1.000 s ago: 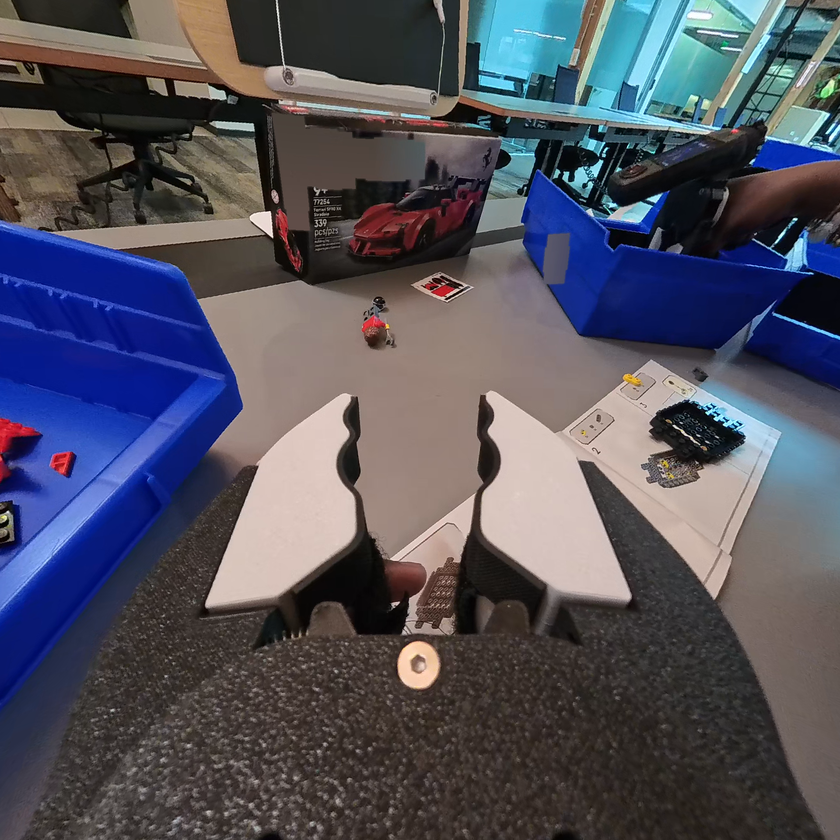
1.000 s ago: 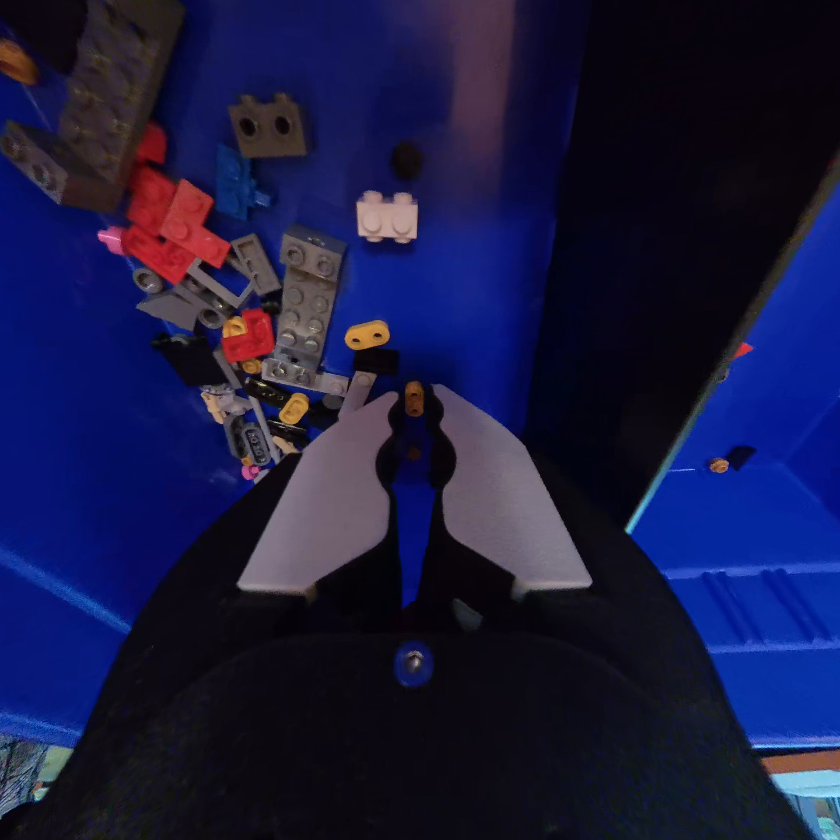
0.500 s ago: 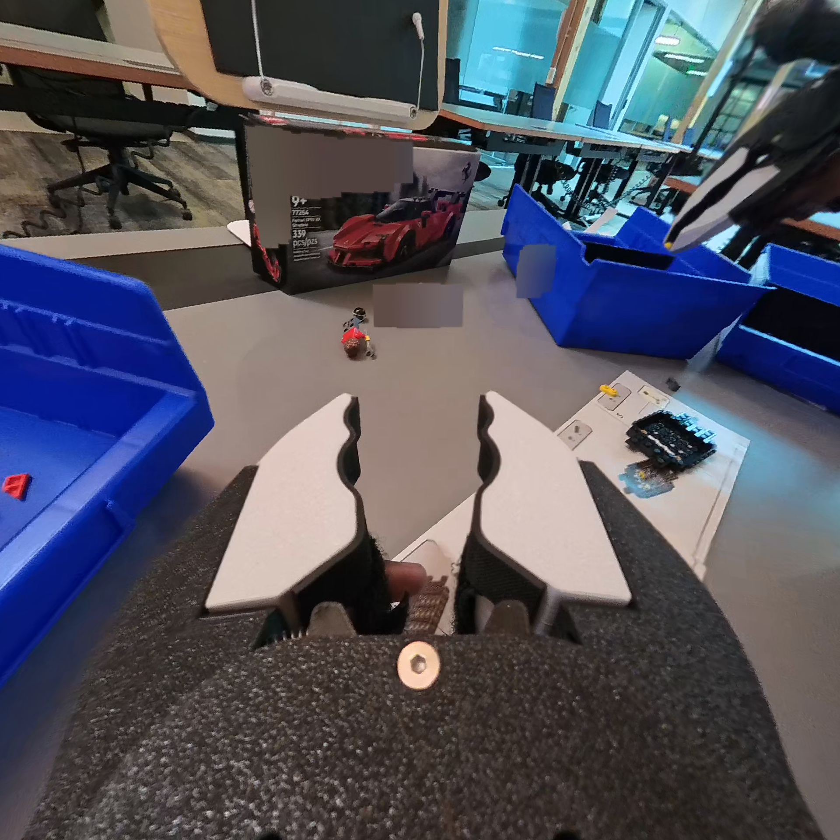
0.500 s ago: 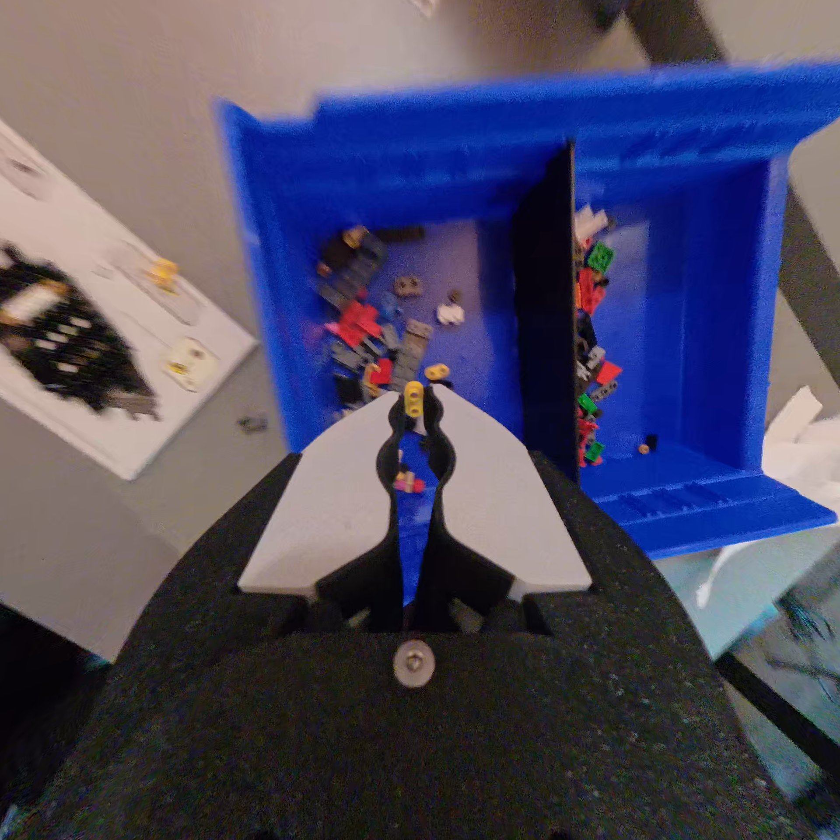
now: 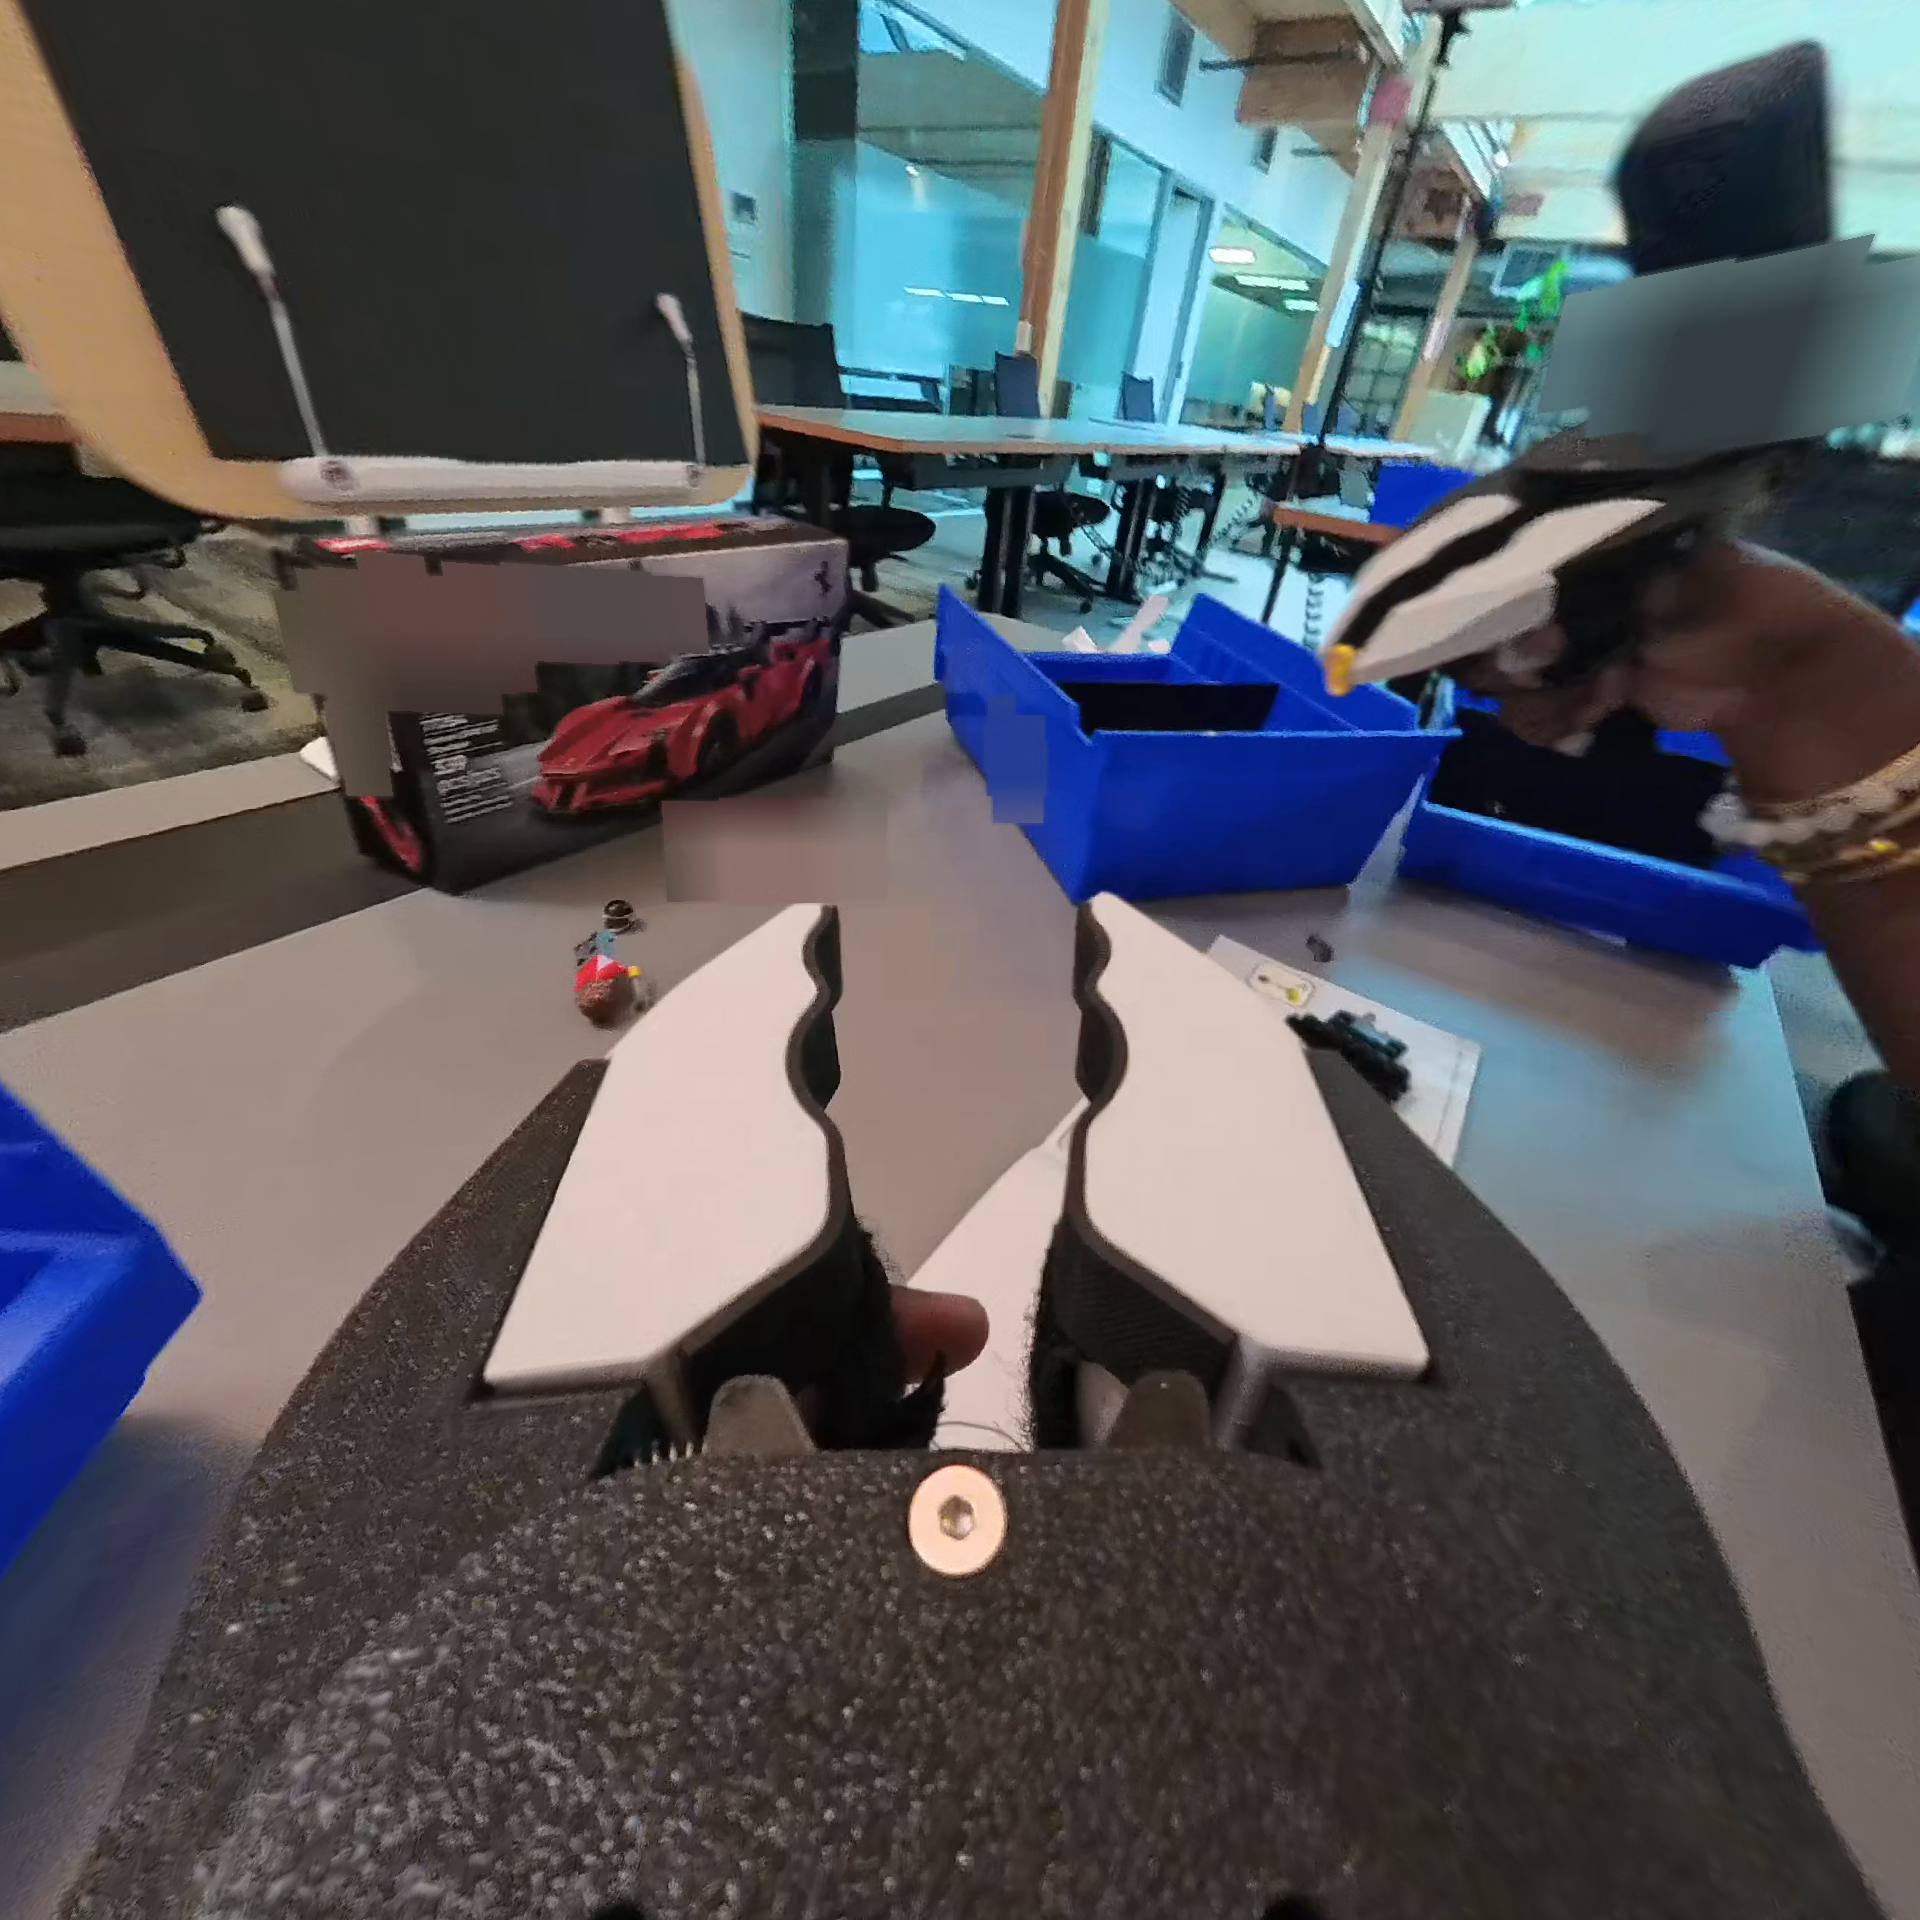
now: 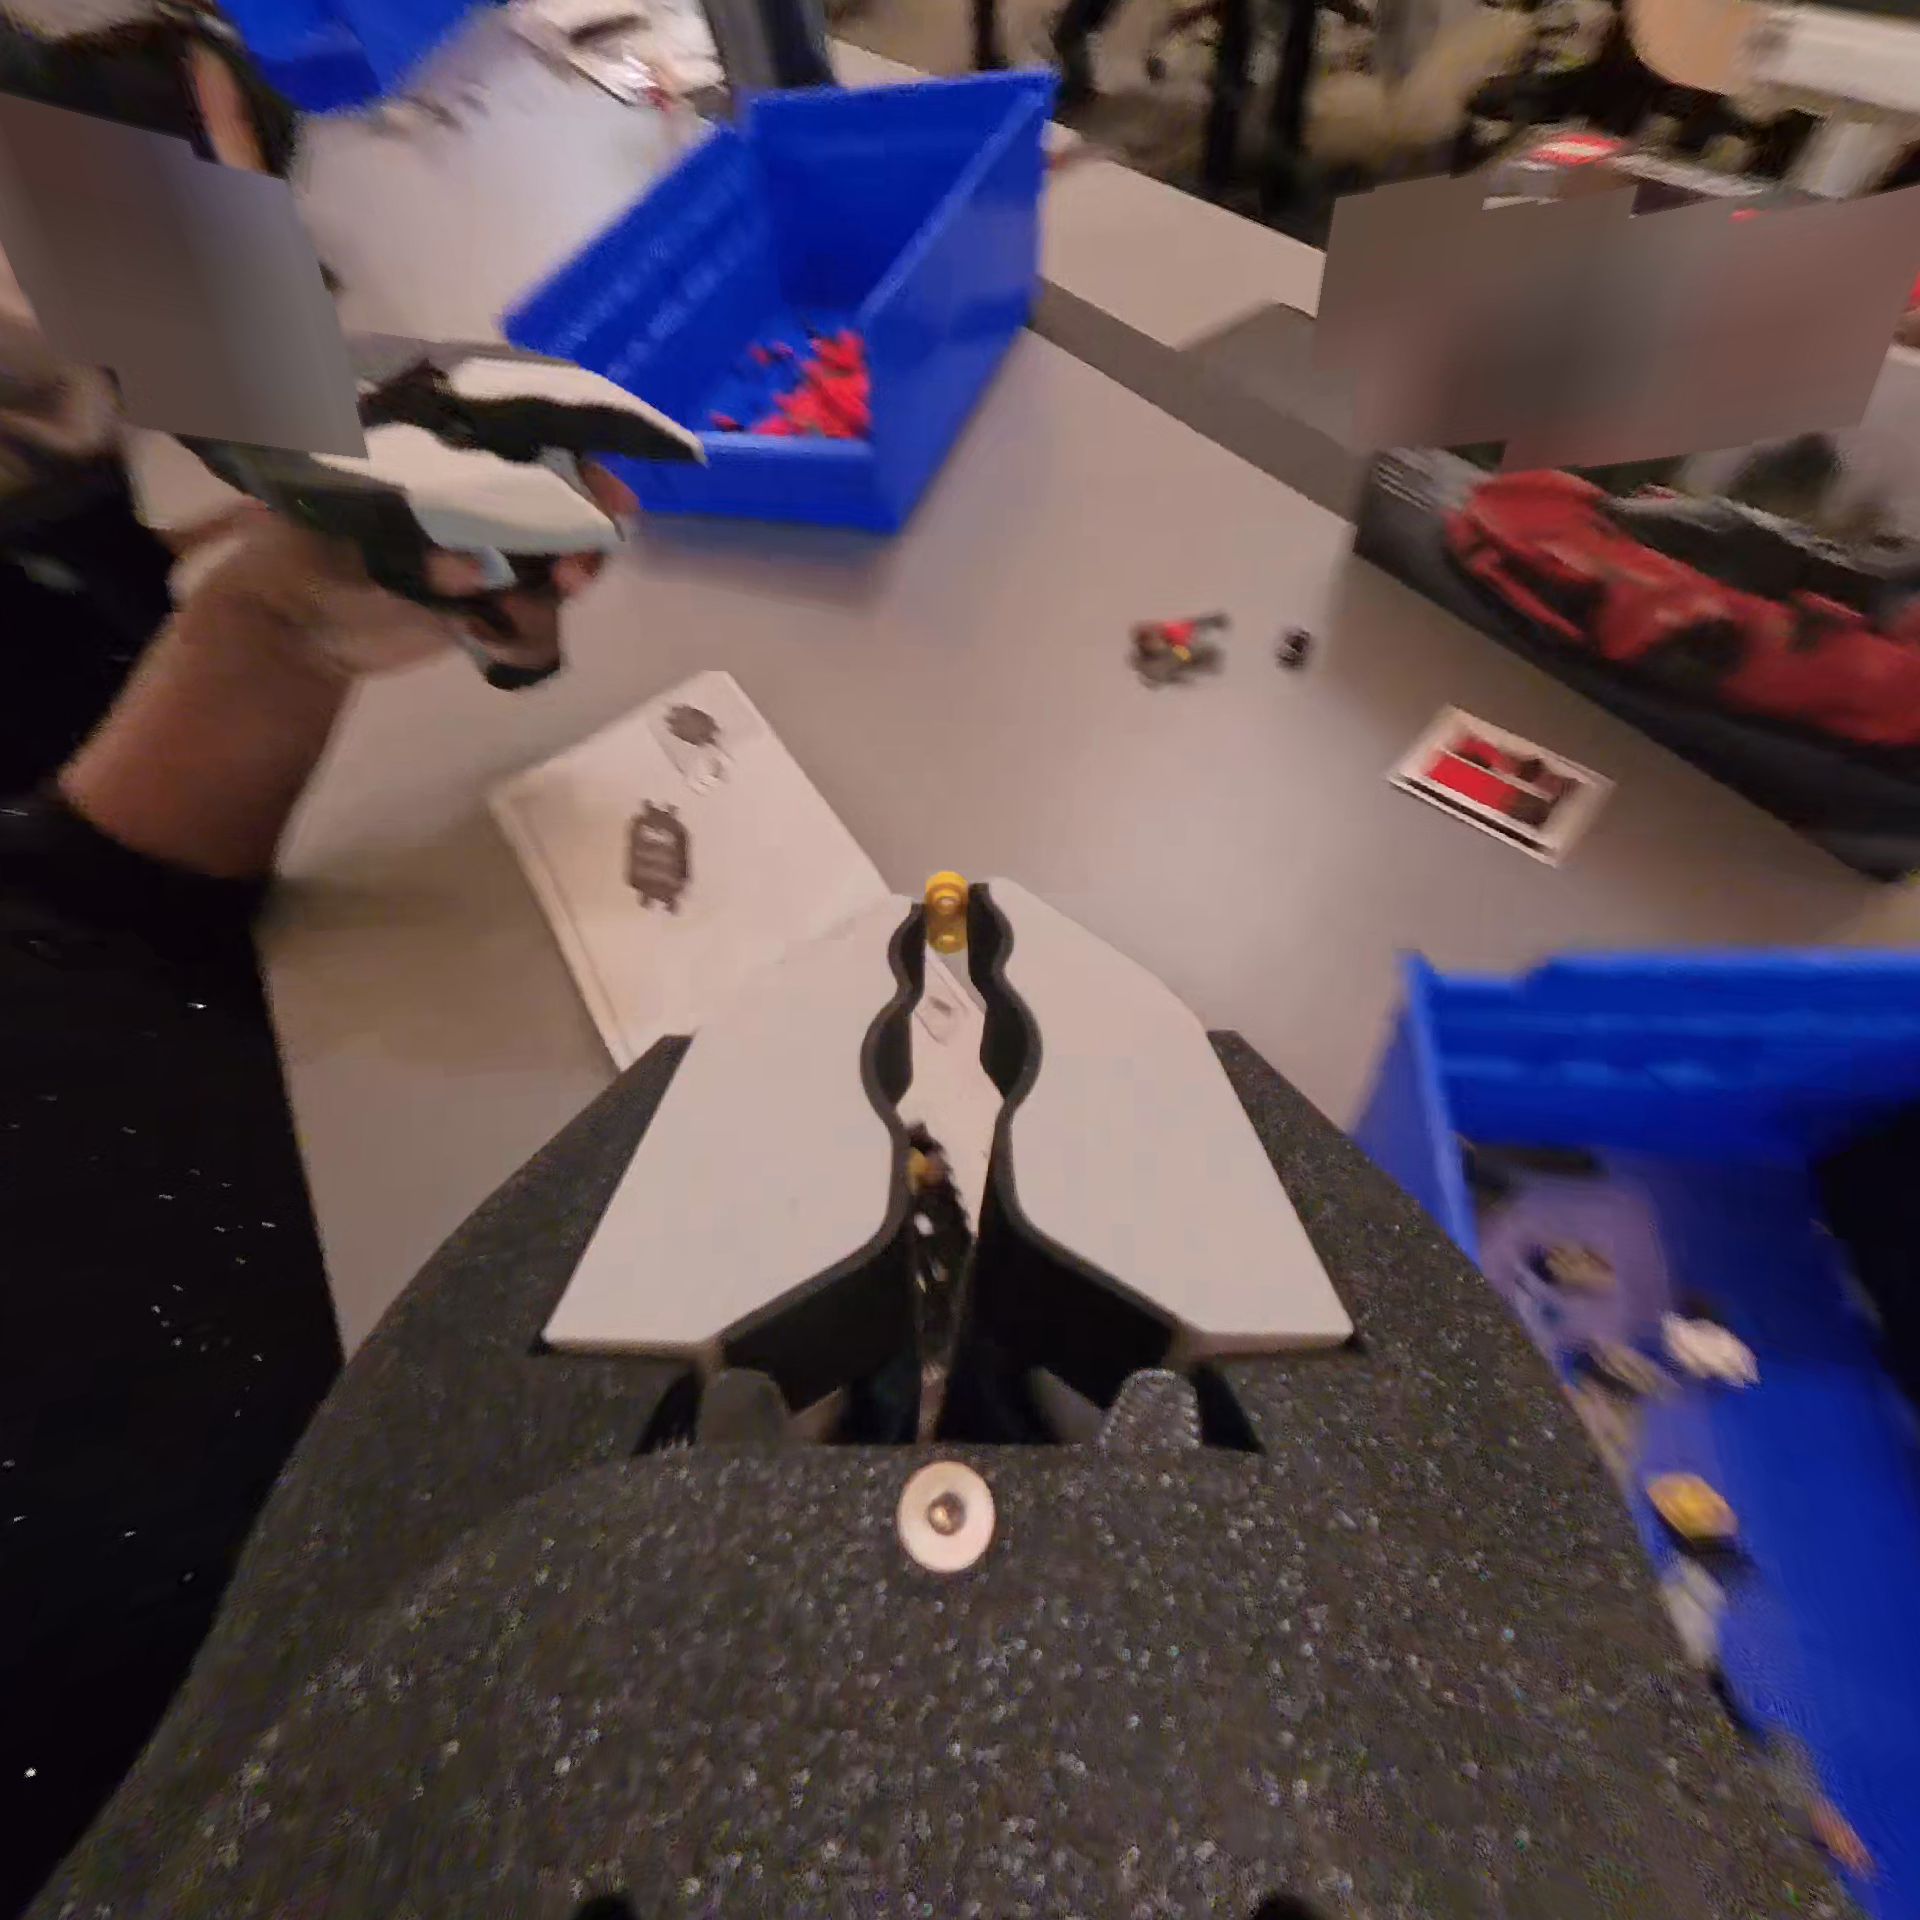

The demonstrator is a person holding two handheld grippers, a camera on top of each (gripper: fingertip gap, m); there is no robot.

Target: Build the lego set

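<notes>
Right gripper (image 6: pixel 947 914): fingers clamped on a small yellow brick (image 6: pixel 945 912), two studs, held at the very tips with its end poking past them. It hangs in the air over the near edge of a white instruction sheet (image 6: pixel 665 821) on the grey table (image 6: pixel 1091 727). From the left wrist view the same yellow brick (image 5: pixel 1341 665) shows at the fingertips, raised above the blue bins.

Left gripper (image 5: pixel 951 925): fingers apart, nothing between them, only bare table seen through the gap. A corner of the white sheet (image 5: pixel 987 1247) lies under its base.

Around, near to far: a blue bin (image 6: pixel 1662 1195) with loose blurred bricks sits just right of the right gripper. A black brick assembly (image 5: pixel 1351 1044) rests on the sheet to the right of the left gripper. A small red-and-brown figure piece (image 5: pixel 603 987) and a tiny black ring (image 5: pixel 620 910) lie loose on the table just left of the left fingers. A small card (image 6: pixel 1496 795) with a red picture lies flat farther out. A divided blue bin (image 5: pixel 1195 800) stands beyond, then a dark box with a red car picture (image 5: pixel 623 727) upright at the back. Another blue bin (image 6: pixel 831 312) holds red bricks.

Open table lies between the sheet and the box. Bins close the left and right sides.
</notes>
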